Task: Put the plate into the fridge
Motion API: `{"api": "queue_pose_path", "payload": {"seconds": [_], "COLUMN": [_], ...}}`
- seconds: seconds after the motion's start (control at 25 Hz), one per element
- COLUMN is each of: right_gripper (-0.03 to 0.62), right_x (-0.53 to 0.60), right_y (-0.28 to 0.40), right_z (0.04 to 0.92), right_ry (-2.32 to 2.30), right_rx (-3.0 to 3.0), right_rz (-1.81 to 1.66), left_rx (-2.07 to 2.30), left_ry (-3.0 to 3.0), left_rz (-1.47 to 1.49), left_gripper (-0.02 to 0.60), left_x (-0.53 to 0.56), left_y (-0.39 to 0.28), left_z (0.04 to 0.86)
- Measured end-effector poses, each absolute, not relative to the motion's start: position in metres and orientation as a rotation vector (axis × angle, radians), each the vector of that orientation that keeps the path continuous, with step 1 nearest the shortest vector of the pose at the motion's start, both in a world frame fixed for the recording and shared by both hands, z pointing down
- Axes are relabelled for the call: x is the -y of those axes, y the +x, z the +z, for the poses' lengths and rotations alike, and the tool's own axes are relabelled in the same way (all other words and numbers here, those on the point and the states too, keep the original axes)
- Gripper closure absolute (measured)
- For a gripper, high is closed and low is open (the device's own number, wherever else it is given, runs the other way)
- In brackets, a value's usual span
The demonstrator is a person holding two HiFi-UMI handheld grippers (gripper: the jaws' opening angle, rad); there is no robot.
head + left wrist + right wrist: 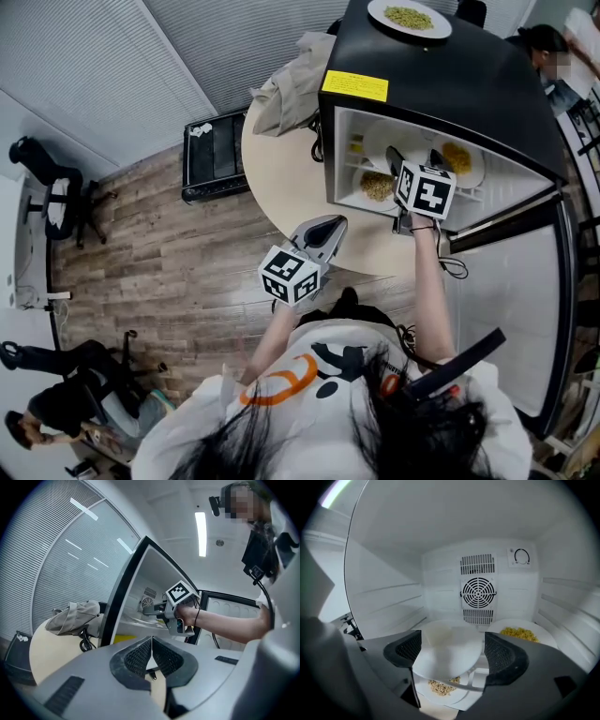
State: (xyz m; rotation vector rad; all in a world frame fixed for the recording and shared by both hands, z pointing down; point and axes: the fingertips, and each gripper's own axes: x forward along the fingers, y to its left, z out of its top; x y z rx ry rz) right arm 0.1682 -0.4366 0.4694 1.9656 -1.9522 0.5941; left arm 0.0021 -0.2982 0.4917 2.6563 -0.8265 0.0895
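Right gripper view: plate (447,654) flat, level

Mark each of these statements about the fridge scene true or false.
1. The fridge door stands open. True.
2. The right gripper is clamped on a plate. False: its jaws stand wide apart, pads off the white plate on the shelf.
3. A plate of green food sits on top of the fridge. True.
4. The left gripper reaches into the fridge. False: it is outside, shut, by the table.
5. Only one plate is inside. False: three show, the white plate, a plate of yellow food and a plate of brownish food.
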Motion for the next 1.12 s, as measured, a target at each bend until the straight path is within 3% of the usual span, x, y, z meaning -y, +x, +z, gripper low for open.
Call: {"api": "queue_pose_path", "payload": {"seconds": [1.12], "right_gripper": [0.198], "right_x": [0.375], "right_y": [0.123], "right_z": [0.453], "right_ry": [1.87], "right_rx": [2.184], "right_rz": [0.731], "left_rx": [0.787], "left_ry": [2.696], "left_rz": [0.071], "left_gripper": [0.571], "left_x": [0.267], "left_y": [-0.011], "left_z": [0.477]}}
